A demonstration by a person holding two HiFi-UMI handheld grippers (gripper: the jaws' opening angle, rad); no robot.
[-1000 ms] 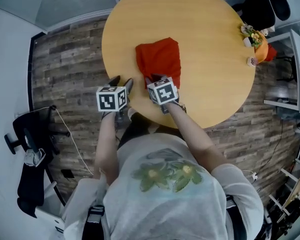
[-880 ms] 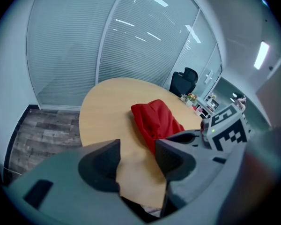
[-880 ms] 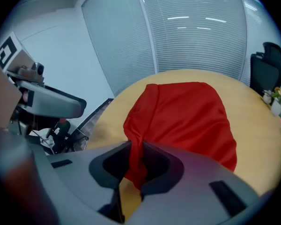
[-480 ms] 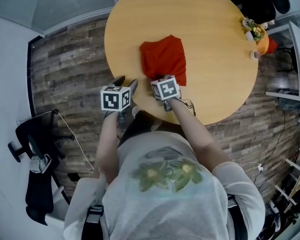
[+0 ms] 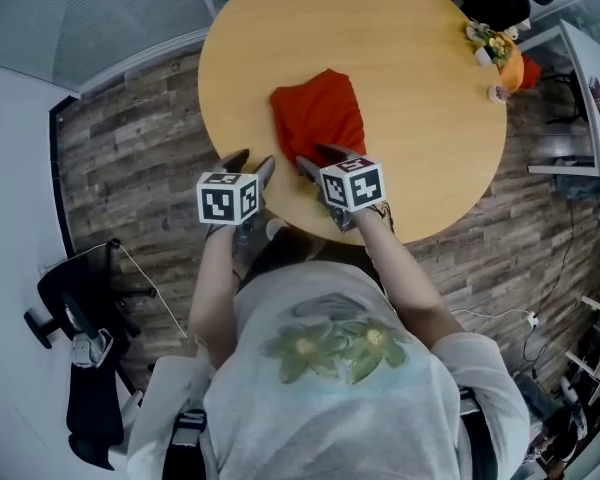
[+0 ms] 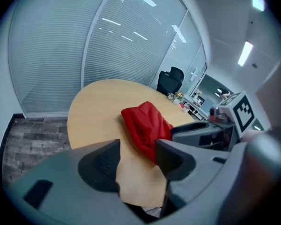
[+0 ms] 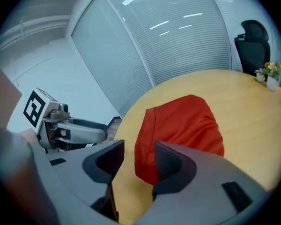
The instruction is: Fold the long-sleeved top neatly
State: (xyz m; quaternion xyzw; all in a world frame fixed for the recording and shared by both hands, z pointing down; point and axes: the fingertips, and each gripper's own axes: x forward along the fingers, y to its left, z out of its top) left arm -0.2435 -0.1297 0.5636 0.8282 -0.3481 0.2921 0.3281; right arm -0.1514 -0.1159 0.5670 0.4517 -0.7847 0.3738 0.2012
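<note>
- The red top [image 5: 318, 118] lies as a compact bundle on the round table [image 5: 420, 88], towards your side of it and just in front of both grippers. It looks puffy rather than flat, so the fold may relax or spring open if it is left unpressed.
- Your right gripper [image 7: 138, 161] has just been opening its jaws. They stand well apart and grip nothing, and the near end of the top shows past the gap, free of the pads. If a jaw tip snags the cloth as you draw away, you could peel a layer back and spoil the fold.
- Your left gripper [image 6: 136, 161] also holds its jaws wide apart with nothing in them; only bare table shows through the gap. It sits at the table's near rim, left of the top. A sweep across could shove the bundle sideways and skew it.
- The two grippers sit close together, so if you turn either one carelessly they may knock each other.
- If you re-grip, take every layer. Pinching only the upper one would lift it off the rest.
- Count: one red top, two grippers, one table, one small pot of flowers [image 5: 488, 46] at the far right rim, well clear of the work, and one black office chair [image 6: 171, 80] beyond the table.
</note>
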